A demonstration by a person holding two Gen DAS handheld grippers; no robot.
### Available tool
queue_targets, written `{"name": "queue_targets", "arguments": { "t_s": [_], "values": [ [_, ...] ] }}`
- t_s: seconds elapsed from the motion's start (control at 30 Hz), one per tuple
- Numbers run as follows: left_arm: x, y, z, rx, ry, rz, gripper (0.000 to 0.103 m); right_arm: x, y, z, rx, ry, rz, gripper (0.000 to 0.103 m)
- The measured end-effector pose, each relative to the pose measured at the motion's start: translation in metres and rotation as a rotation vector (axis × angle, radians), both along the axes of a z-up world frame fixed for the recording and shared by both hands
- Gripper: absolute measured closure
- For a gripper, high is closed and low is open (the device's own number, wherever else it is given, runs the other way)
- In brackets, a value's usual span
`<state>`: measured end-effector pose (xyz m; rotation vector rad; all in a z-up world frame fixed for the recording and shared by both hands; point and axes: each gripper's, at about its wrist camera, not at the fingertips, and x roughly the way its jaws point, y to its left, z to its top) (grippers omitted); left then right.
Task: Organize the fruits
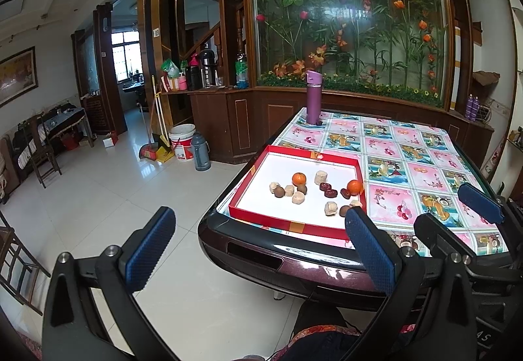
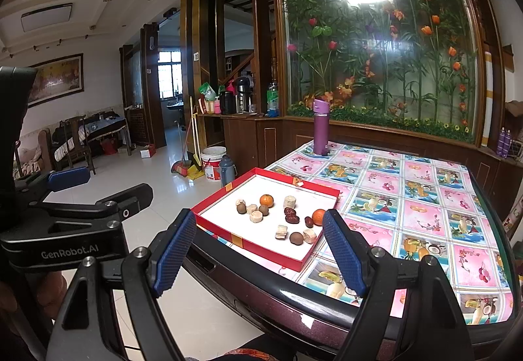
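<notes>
A shallow red tray (image 1: 284,225) with a white floor sits at the near left corner of the table; it also shows in the right wrist view (image 2: 261,249). In it lie two oranges (image 1: 298,178) (image 1: 354,186), dark red dates (image 1: 328,189), brown round fruits (image 1: 278,192) and several beige chunks (image 1: 298,197). In the right wrist view the oranges (image 2: 266,200) (image 2: 318,217), dates (image 2: 291,215) and a brown fruit (image 2: 295,238) show too. My left gripper (image 1: 258,249) is open and empty, held before the table's edge. My right gripper (image 2: 258,253) is open and empty, just short of the tray.
The table (image 1: 425,171) has a fruit-patterned cloth and a dark rounded rim (image 2: 294,299). A purple bottle (image 1: 313,97) stands at its far edge. A bucket (image 1: 182,142), a grey flask and brooms stand on the tiled floor at left. Chairs (image 1: 42,151) stand further left.
</notes>
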<state>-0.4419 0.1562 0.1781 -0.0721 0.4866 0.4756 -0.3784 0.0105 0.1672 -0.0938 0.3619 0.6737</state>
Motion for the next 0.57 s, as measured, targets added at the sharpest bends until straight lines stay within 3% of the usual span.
{"name": "queue_targets", "arguments": {
  "t_s": [0.3,0.57],
  "values": [
    [0.008,0.005,0.002,0.0,0.022,0.003,0.0,0.013,0.004,0.001,0.019,0.022,0.011,0.023],
    [0.033,0.024,-0.012,-0.008,0.061,-0.011,0.0,0.045,0.017,-0.014,0.006,0.079,0.002,0.023]
  ]
}}
